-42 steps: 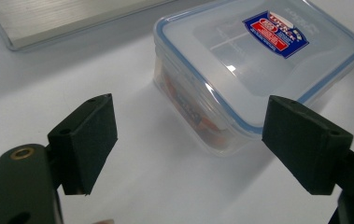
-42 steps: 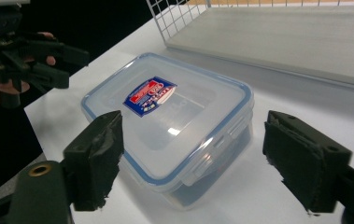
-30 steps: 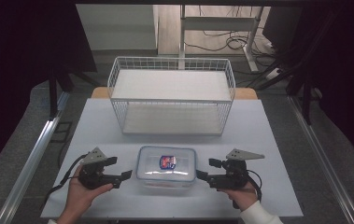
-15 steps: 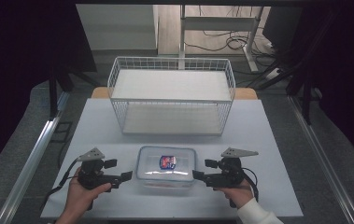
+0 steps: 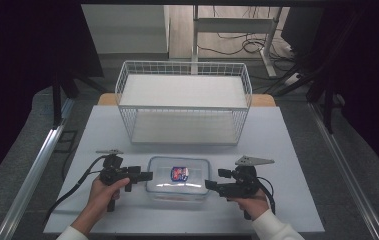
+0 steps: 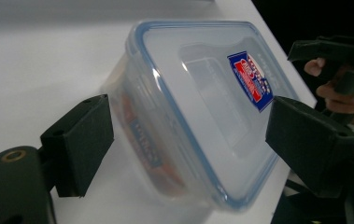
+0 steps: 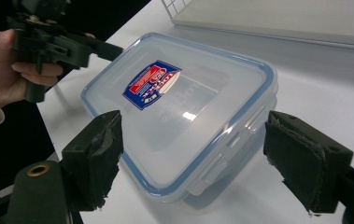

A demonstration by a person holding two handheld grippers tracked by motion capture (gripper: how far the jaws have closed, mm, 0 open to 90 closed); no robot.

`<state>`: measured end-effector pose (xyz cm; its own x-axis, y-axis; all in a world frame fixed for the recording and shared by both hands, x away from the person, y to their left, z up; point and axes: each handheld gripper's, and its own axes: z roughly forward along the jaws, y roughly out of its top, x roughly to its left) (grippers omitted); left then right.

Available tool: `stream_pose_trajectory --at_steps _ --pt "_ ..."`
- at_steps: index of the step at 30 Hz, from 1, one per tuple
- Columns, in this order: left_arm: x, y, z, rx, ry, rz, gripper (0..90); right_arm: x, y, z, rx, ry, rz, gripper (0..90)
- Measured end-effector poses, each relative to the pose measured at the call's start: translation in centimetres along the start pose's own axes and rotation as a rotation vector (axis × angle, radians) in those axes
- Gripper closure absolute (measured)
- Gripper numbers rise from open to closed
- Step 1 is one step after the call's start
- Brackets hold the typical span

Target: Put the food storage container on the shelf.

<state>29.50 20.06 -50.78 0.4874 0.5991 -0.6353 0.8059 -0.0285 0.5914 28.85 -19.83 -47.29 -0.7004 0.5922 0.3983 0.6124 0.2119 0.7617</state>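
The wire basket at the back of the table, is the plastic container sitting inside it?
No, the plastic container sits on the table in front of the wire basket, nearer the person.

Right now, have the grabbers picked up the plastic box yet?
Not yet. Both the left gripper and the right gripper sit open at opposite ends of the lidded food container, which rests on the table. Gripping and lifting are left, maybe toward the wire basket.

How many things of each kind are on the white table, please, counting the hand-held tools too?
Clear plastic container with lid: 1
White wire basket: 1
Hand-held tools: 2, the left tool and the right tool, one at each end of the container
Total: 4
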Motion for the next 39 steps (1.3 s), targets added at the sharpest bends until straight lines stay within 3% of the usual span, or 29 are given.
stream_pose_trajectory --at_steps 3,8,14,18,22,23,26,29,39 --pt "0.3 0.1 0.6 0.011 -0.027 -0.017 17.1 0.0 0.0 0.1 0.000 -0.005 -0.007 20.6" --pt "0.6 -0.1 1.3 0.039 -0.031 -0.020 17.1 0.1 -0.1 0.1 0.006 -0.005 -0.011 20.6" --pt "0.6 -0.4 2.0 0.062 -0.064 -0.043 17.3 0.1 -0.2 0.4 0.021 0.001 -0.011 20.2" --pt "0.7 -0.5 2.3 0.067 -0.077 -0.050 18.5 -0.3 -0.3 0.3 0.013 0.017 0.046 19.3" --pt "0.9 -0.6 2.5 0.079 -0.074 -0.056 18.9 -0.7 -0.2 0.3 0.016 0.026 0.072 18.1" --pt "0.9 -0.6 2.5 0.079 -0.073 -0.056 19.8 -1.0 -0.3 0.7 0.029 0.041 0.100 16.5" --pt "0.9 -0.6 2.4 0.080 -0.069 -0.057 21.0 -1.3 -0.4 1.1 0.040 0.053 0.123 15.1" --pt "0.8 -0.6 2.2 0.072 -0.064 -0.056 24.6 -1.8 -0.7 2.3 0.082 0.081 0.190 11.9" --pt "0.6 -0.5 1.9 0.067 -0.066 -0.058 31.4 -2.4 -1.1 4.3 0.124 0.109 0.271 12.2"
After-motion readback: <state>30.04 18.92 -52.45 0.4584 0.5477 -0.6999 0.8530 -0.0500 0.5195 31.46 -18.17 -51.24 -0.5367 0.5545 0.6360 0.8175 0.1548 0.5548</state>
